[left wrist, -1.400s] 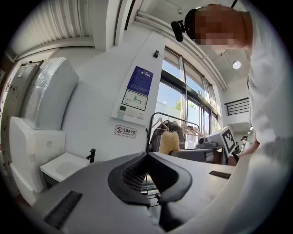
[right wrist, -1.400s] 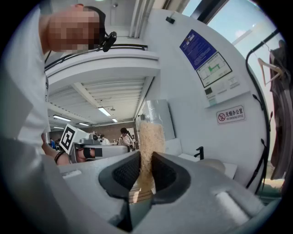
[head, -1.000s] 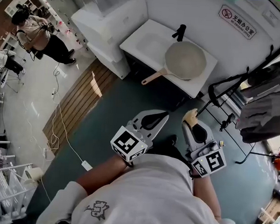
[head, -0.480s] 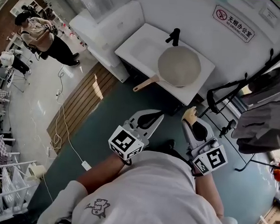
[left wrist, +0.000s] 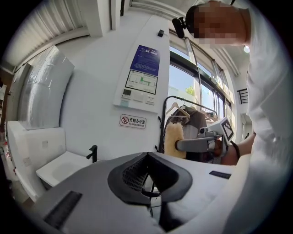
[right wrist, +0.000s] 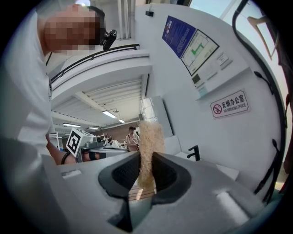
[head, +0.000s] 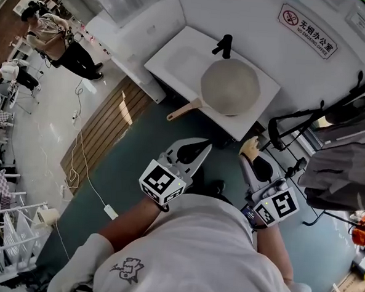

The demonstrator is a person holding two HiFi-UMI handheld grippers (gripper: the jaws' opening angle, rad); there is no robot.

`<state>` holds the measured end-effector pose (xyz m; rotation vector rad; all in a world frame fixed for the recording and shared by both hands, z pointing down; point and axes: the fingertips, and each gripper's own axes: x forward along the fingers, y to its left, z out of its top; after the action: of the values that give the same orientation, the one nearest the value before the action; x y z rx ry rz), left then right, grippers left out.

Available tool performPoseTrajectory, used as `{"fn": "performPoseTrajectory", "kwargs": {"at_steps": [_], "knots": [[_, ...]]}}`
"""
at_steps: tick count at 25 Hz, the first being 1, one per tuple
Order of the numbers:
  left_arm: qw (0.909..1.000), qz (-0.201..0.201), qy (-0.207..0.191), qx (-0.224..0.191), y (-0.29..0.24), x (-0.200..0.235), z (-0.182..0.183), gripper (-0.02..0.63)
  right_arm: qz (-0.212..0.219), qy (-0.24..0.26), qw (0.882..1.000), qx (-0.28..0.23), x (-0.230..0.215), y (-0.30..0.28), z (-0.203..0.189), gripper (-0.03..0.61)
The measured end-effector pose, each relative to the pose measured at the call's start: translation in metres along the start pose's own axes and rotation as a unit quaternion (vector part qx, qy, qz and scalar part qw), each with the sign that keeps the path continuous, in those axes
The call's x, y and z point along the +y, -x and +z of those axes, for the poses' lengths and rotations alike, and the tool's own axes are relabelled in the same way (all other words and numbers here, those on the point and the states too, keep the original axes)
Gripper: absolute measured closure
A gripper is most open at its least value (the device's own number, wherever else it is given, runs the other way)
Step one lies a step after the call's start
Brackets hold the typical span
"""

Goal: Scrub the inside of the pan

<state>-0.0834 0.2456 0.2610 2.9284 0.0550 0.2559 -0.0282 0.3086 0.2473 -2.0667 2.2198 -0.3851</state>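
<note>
The left gripper (head: 190,154) is held low in front of the person's chest, its jaws pressed together on nothing and well short of the basin (head: 175,55). It is the free tool, so its best use is probably to steady the work: open it and pinch the wooden handle (head: 183,109), which sticks out past the front edge towards that side.

Further on, the pan (head: 230,86) sits on the white basin just in front of the black tap (head: 224,45), mouth up and seemingly empty. Whether it lies flat or rocks on the rim cannot be told from this height, which is reason enough to hold it before pushing.

To the right, the right gripper (head: 252,157) pinches a pale fibrous scrubber (head: 249,146) between its jaws, with most of the pad standing proud of the tips. Both tools are well apart from the pan, so the step in hand looks like the approach.

To do it well, bring the scrubber down into the bowl pad first and tilt the gripper so that only the fibres meet the surface. Work in overlapping circles from the centre out to the wall, keeping clear of the tap behind.
</note>
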Motion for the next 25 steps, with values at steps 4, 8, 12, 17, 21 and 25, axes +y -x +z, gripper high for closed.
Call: {"fn": "performPoseTrajectory", "kwargs": {"at_steps": [4,8,12,17,21,25], "knots": [[0.9998,-0.003,0.020,-0.003,-0.009,0.024,0.004,0.612,-0.003,0.001,1.000,0.008,-0.015,-0.022,0.002,0.509],[0.9997,-0.010,0.023,0.003,-0.019,0.054,0.006,0.612,-0.014,0.002,1.000,0.012,-0.029,-0.048,0.006,0.509],[0.9991,-0.011,0.030,0.028,-0.030,0.096,0.003,0.612,-0.026,-0.003,0.999,0.020,-0.044,-0.083,0.011,0.509],[0.9983,-0.026,0.024,0.046,-0.039,0.145,0.006,0.612,-0.040,-0.001,0.999,0.019,-0.057,-0.131,0.024,0.509],[0.9972,-0.050,0.015,0.053,-0.042,0.172,0.012,0.612,-0.050,-0.001,0.999,0.017,-0.061,-0.167,0.032,0.508],[0.9952,-0.070,0.010,0.068,-0.043,0.197,0.008,0.612,-0.060,-0.002,0.998,0.016,-0.061,-0.195,0.033,0.508]]}}
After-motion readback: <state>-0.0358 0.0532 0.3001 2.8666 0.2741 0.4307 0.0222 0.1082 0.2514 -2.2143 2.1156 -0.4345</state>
